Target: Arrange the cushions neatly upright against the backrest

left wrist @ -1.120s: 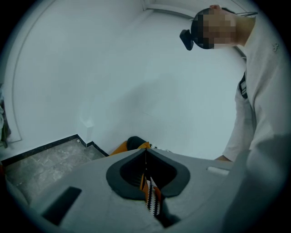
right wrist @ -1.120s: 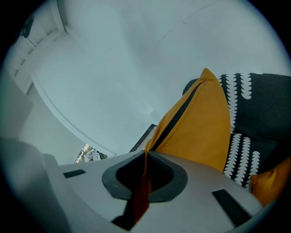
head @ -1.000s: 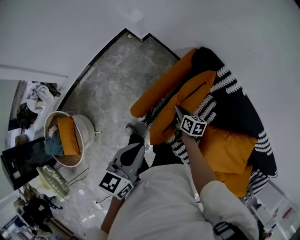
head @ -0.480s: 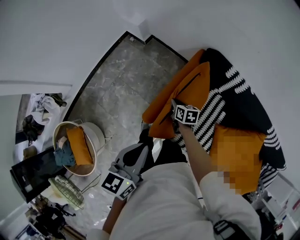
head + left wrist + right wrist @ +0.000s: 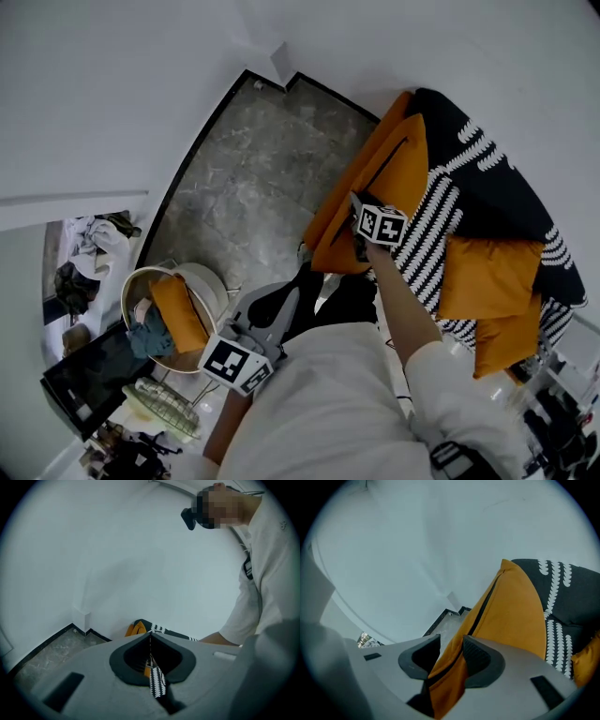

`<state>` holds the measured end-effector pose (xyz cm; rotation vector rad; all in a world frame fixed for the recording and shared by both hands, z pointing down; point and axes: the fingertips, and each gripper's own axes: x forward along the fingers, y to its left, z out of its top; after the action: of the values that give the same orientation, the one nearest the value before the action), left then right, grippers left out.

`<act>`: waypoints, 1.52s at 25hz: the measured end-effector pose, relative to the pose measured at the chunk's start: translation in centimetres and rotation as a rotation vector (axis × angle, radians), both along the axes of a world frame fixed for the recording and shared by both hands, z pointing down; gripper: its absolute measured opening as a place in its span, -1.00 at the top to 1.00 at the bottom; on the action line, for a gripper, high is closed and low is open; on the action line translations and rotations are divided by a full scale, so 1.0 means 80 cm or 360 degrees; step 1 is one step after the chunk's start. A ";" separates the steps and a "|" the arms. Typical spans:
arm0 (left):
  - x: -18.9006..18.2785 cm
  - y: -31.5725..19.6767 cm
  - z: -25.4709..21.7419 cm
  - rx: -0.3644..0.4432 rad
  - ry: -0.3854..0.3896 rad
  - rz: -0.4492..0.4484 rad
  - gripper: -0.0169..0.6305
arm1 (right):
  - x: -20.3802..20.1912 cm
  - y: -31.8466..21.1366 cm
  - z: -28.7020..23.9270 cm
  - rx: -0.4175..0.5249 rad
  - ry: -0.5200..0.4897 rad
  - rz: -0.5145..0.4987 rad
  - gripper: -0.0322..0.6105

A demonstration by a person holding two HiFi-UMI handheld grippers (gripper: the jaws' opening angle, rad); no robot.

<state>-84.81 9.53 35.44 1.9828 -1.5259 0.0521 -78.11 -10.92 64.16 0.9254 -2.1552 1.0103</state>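
Note:
A large orange cushion (image 5: 380, 183) stands on edge at the left end of the sofa, against the black throw with white patterns (image 5: 487, 178). My right gripper (image 5: 356, 242) is at the cushion's lower edge. In the right gripper view the orange cushion (image 5: 515, 611) runs between the jaws of the right gripper (image 5: 451, 643), which are opening, with a gap at the left pad. Two smaller orange cushions (image 5: 492, 277) (image 5: 506, 339) lie further right on the seat. My left gripper (image 5: 284, 298) hangs low by the person's body. The left gripper (image 5: 150, 639) is shut on nothing.
A round basket (image 5: 208, 281) holding an orange cushion and clothes stands on the grey marble floor (image 5: 253, 178) at the left. A dark screen (image 5: 94, 375) and a heap of clothes (image 5: 89, 244) lie beyond it. White walls close the corner behind the sofa.
The big orange cushion has swung up from a slant to stand steeper against the sofa's end, with my right gripper following it. The left gripper stays low.

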 end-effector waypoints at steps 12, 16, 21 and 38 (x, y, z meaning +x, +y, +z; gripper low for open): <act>0.032 0.002 0.004 0.0128 0.0188 0.0484 0.91 | 0.065 0.057 -0.134 0.0185 -0.0150 0.0225 0.56; 0.071 -0.004 0.012 0.0136 0.0219 0.0699 0.91 | 0.110 0.092 -0.187 0.0273 -0.0221 0.0312 0.62; 0.131 -0.001 0.012 0.0149 0.0204 0.0894 0.91 | 0.173 0.140 -0.245 0.0456 -0.0268 0.0388 0.81; 0.422 0.064 -0.018 0.0145 0.0133 0.1065 0.91 | 0.466 0.323 -0.387 0.0894 -0.0493 0.0545 0.88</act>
<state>-51.06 14.61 33.99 2.4507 -0.7697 0.1745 -40.83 14.91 33.20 1.5230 -2.6716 0.7366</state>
